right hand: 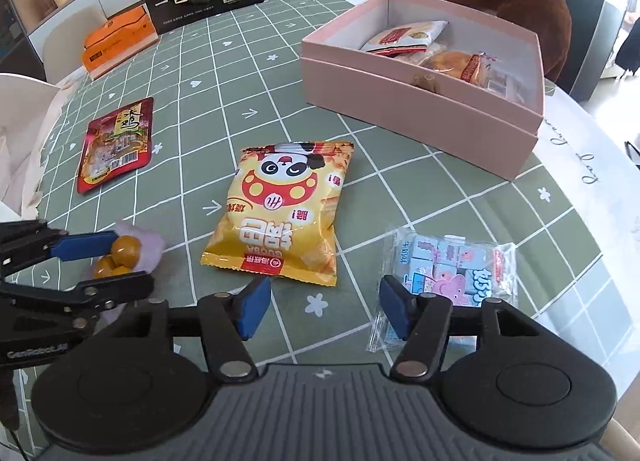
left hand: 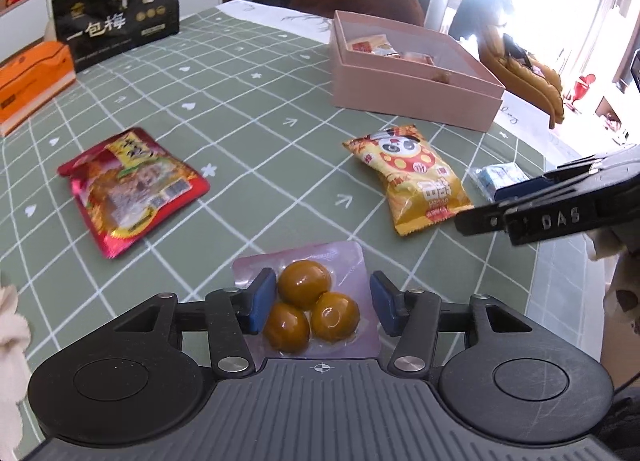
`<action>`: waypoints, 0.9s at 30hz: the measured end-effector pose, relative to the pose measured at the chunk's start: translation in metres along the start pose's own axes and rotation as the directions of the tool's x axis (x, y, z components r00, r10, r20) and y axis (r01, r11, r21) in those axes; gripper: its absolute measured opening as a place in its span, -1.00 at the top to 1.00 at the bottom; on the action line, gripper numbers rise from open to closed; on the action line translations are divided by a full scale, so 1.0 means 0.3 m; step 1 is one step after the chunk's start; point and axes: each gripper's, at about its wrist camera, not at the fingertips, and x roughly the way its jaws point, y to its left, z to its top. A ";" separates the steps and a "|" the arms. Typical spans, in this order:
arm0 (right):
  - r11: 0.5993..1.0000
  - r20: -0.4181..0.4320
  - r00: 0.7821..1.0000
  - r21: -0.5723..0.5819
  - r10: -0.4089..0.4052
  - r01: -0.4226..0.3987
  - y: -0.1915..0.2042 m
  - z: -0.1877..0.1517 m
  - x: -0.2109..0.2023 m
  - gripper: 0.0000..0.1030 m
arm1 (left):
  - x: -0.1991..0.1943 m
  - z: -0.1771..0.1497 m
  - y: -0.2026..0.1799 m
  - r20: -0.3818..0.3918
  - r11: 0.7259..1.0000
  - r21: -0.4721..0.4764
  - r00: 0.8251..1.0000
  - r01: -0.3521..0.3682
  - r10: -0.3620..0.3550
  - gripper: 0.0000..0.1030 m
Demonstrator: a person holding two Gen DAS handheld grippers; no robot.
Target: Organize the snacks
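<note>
Left wrist view: my left gripper [left hand: 322, 301] hangs low over the bench [left hand: 248, 109], fingers [left hand: 262, 301] apart on either side of the egg pack [left hand: 310, 303], a clear pouch of three brown eggs lying flat. The left pad looks to touch the film; I cannot tell whether the right one does. The pink box [left hand: 412, 91], already holding snacks, sits well beyond, with the panda bag [left hand: 416, 177] between and the red pouch [left hand: 128, 185] off to the left. My judgement: a squeeze on slick film could let the eggs slide out, or pinch only the pouch edge.

Right wrist view: my right gripper [right hand: 324, 311] hovers with fingers apart, holding nothing, the blue candy pack [right hand: 444, 273] just beside its right finger. That pack lies near the bench's rounded edge, so a nudge could push it off. Open cloth between the panda bag and the box leaves room to carry things across.
</note>
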 end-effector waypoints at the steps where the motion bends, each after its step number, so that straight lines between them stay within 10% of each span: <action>1: 1.000 0.001 1.000 0.002 0.002 -0.002 -0.002 0.000 -0.003 -0.18 | -0.005 -0.007 0.004 0.004 1.000 -0.008 1.000 -0.003 0.003 -0.11; 14: 0.997 0.063 0.998 -0.076 0.014 -0.009 0.083 0.138 -0.002 -0.19 | -0.019 -0.038 0.037 0.026 0.998 -0.059 0.999 0.028 -0.027 -0.14; 27: 0.998 -0.055 0.998 -0.050 -0.035 0.032 0.105 0.163 0.141 -0.29 | -0.013 -0.043 0.030 0.020 0.999 -0.039 0.999 0.032 -0.031 -0.13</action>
